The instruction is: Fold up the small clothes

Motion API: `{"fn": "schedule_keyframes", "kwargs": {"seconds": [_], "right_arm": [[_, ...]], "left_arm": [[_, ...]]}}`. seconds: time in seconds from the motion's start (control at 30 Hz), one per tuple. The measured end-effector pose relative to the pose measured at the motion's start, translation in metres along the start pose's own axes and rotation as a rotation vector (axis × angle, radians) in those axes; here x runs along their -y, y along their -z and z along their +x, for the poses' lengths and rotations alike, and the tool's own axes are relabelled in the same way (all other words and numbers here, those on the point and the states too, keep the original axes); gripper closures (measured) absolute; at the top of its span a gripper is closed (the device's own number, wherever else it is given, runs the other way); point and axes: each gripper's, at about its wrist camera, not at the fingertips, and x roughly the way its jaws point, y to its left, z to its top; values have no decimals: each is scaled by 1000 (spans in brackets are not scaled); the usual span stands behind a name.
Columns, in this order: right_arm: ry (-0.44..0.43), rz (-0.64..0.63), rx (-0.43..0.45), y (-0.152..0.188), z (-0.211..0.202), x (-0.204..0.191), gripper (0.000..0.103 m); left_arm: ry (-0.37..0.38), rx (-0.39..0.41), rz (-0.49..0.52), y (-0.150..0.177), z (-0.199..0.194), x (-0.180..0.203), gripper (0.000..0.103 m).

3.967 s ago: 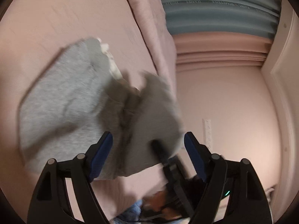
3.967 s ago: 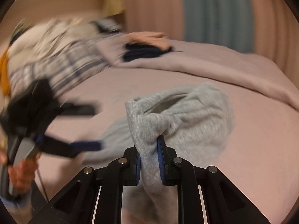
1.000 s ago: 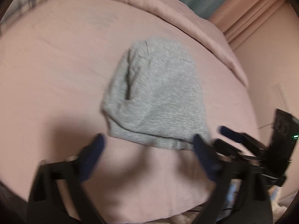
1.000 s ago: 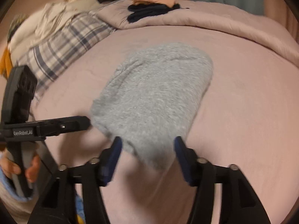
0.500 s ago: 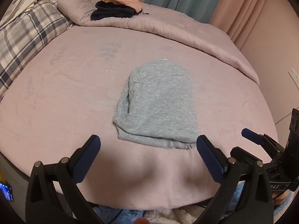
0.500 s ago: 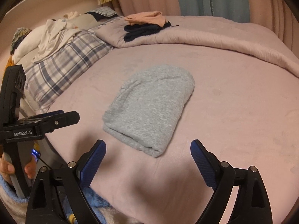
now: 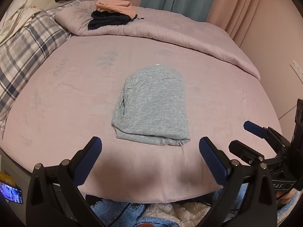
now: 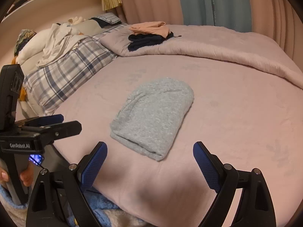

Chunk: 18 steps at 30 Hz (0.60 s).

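Note:
A grey garment (image 7: 151,106) lies folded into a compact rectangle in the middle of the pink bed (image 7: 75,94); it also shows in the right wrist view (image 8: 153,117). My left gripper (image 7: 149,145) is open and empty, held back near the bed's front edge, apart from the garment. My right gripper (image 8: 149,147) is open and empty, also short of the garment. Each gripper shows in the other's view, the right one (image 7: 253,138) at the right and the left one (image 8: 56,123) at the left.
A folded peach garment (image 7: 113,5) lies on a dark navy one (image 7: 108,20) on the rolled pink duvet (image 7: 189,34) at the back. A plaid pillow (image 7: 24,43) and loose bedding (image 8: 56,37) are at the left. A wall (image 7: 280,56) is right.
Four seconds ago my right gripper was shut on the grey garment in the air. It now lies folded on the bed, and both grippers have opened and pulled back toward the front edge.

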Motion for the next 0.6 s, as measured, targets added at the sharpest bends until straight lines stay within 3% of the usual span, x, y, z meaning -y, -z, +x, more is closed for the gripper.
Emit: {"fn": "schedule_keyframes", "kwargs": {"seconds": [0.6], "right_arm": [[-2, 2, 19, -3, -8, 1, 11]], "left_arm": [[-35, 9, 50, 1, -6, 19, 1]]}}
